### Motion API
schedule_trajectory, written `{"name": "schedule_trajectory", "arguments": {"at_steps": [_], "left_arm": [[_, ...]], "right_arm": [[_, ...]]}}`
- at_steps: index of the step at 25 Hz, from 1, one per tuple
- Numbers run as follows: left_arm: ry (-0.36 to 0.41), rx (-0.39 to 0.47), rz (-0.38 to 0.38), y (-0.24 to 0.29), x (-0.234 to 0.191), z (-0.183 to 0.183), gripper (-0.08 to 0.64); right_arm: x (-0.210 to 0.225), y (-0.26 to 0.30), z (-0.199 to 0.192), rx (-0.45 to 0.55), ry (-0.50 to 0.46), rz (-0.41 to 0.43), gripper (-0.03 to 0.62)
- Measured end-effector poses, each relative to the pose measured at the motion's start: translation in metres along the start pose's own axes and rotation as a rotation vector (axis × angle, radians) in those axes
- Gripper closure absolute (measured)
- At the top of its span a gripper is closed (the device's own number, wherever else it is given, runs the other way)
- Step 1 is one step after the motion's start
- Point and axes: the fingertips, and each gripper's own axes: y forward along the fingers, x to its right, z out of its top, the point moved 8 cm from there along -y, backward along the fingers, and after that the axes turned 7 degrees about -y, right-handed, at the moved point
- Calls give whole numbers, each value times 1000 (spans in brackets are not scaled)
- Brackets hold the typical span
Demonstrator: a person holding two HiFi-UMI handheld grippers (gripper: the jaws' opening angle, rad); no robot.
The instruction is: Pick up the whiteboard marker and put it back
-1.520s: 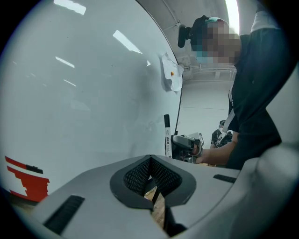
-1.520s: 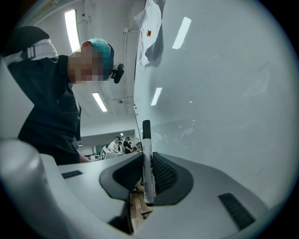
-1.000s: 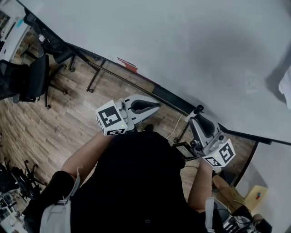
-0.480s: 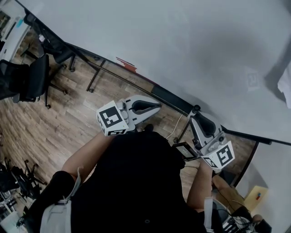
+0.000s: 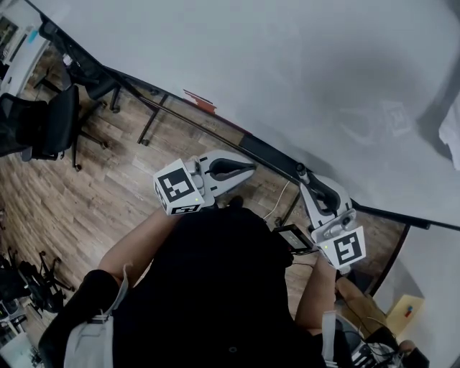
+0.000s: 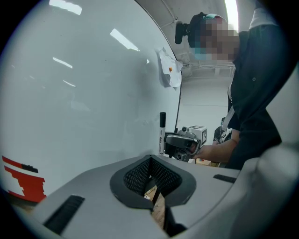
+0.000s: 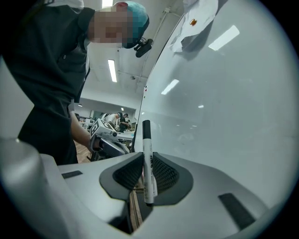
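The whiteboard marker is white with a black cap and stands upright between the pads of my right gripper, which is shut on it. In the head view the marker's cap points at the lower edge of the whiteboard, just past the right gripper. My left gripper hovers to the left of it, near the board's bottom rail, its jaws shut with nothing between them. From the left gripper view, the marker rises out of the right gripper beside the whiteboard.
A red-and-white object sits at the board's lower edge. A white sheet hangs on the board. The board's stand legs and black office chairs stand on the wood floor to the left.
My right gripper has shifted up and left with the marker, bringing its cap closer to the board's lower edge. The left gripper has barely moved.
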Motion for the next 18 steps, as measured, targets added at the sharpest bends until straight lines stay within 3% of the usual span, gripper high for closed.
{"name": "schedule_trajectory", "arguments": {"at_steps": [14, 16, 18], "left_arm": [[5, -3, 23, -2, -1, -2, 548], [4, -3, 23, -1, 0, -3, 548], [4, -8, 23, -1, 1, -2, 548]], "right_arm": [[-5, 7, -13, -119, -101, -56, 518], [-6, 9, -17, -149, -146, -49, 518], [-7, 10, -22, -244, -262, 0, 518]]}}
